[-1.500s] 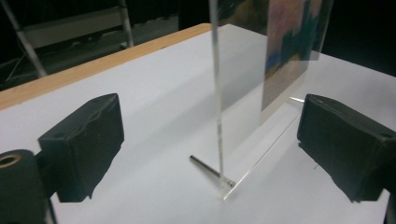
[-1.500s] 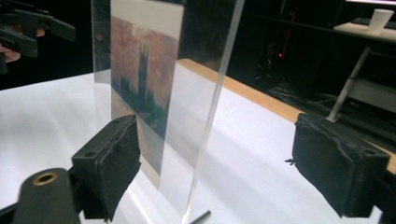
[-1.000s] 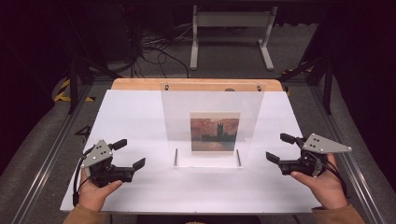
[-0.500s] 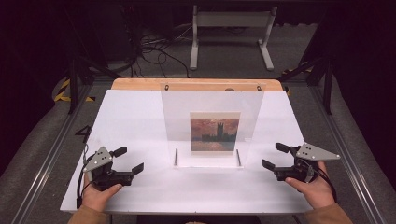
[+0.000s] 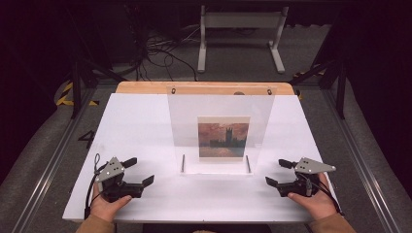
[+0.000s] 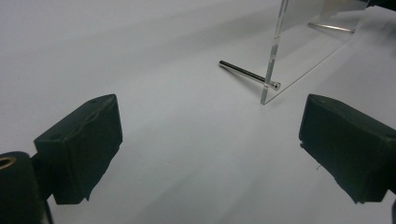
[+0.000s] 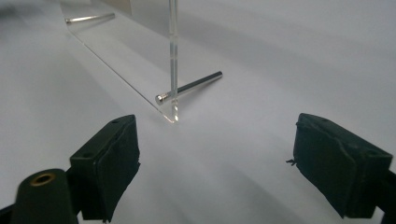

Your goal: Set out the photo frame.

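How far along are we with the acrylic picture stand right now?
Nothing looks done: the clear stand stands upright mid-table with the picture in it. In hand: the left gripper and right gripper flank it, jaws open, empty, aimed at its lower corners. Gripping the stand is left.

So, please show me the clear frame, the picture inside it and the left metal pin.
clear frame (image 5: 221,104), high view, bare upper pane
picture (image 5: 223,138), high view, its middle
left metal pin (image 6: 243,72), left gripper view, mid shaft
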Demonstrator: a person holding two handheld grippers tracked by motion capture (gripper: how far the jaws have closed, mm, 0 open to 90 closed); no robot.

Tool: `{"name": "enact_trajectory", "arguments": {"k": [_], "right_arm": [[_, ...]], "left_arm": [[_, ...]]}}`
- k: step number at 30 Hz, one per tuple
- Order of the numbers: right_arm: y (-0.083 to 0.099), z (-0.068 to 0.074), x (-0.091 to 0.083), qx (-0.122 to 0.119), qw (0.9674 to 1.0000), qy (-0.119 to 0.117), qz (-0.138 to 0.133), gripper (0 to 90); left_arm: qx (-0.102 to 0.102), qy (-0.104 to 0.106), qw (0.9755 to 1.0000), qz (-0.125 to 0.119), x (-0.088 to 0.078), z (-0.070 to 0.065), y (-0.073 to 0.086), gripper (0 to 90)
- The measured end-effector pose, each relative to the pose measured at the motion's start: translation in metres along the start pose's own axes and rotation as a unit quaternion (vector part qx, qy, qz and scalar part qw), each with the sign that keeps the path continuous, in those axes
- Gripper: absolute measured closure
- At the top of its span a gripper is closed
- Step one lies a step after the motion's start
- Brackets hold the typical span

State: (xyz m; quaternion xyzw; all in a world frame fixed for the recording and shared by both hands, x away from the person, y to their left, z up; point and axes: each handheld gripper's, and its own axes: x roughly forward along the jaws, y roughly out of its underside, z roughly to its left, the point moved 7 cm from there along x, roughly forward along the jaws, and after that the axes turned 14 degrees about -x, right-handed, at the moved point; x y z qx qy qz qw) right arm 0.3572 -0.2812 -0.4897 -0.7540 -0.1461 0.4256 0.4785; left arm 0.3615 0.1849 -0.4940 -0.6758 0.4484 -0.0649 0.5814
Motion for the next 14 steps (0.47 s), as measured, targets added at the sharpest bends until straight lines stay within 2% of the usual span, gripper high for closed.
{"name": "enact_trajectory", "arguments": {"k": [6,14], "right_arm": [[0.0009,0.001,0.0031,-0.005,0.9998,0.0,0.017,15.3],[0.0009,0.0003,0.0038,-0.003,0.9998,-0.001,0.02,15.7]], "left_arm": [[0.009,-0.006,0.9998,0.014,0.0039,0.0004,0.0035,6.5],[0.012,-0.014,0.9997,0.018,0.0035,0.0005,0.0039,6.5]]}}
